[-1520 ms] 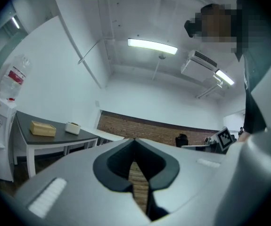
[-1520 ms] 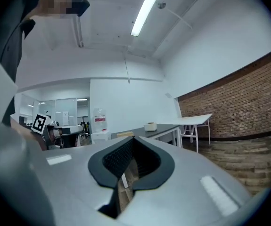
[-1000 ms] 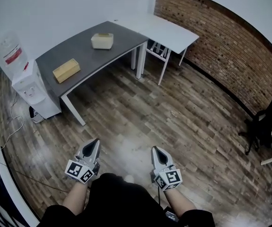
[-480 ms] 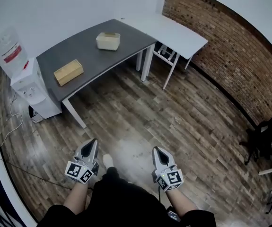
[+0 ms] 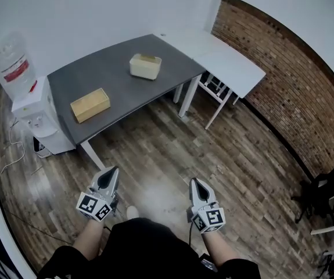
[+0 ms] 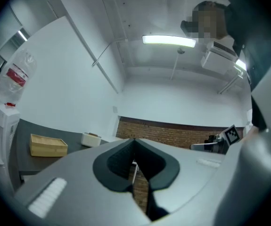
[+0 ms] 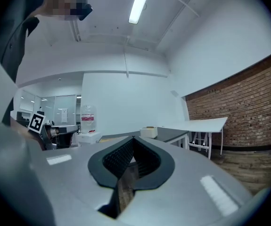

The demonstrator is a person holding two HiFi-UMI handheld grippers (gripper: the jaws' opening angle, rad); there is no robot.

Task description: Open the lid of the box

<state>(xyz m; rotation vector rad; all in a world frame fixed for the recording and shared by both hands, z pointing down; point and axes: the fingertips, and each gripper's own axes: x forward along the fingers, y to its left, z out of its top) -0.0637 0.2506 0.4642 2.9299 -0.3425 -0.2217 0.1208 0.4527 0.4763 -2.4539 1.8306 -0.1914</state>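
On grey table (image 5: 114, 77), two boxes: tan box (image 5: 90, 104), cream box (image 5: 145, 66).

My right tongs (image 7: 134, 141) closed, tips meeting, nothing between. Past tips: cream box (image 7: 148, 132) on grey desk (image 7: 172, 133). White desk (image 7: 199, 123), brick wall (image 7: 241, 102) at right.

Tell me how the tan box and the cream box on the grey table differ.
The tan box is long, low and sharp-cornered; the cream box is shorter and round-cornered. The tan box lies by the water dispenser end, the cream box toward the white table. Both rest on the grey table, untouched.
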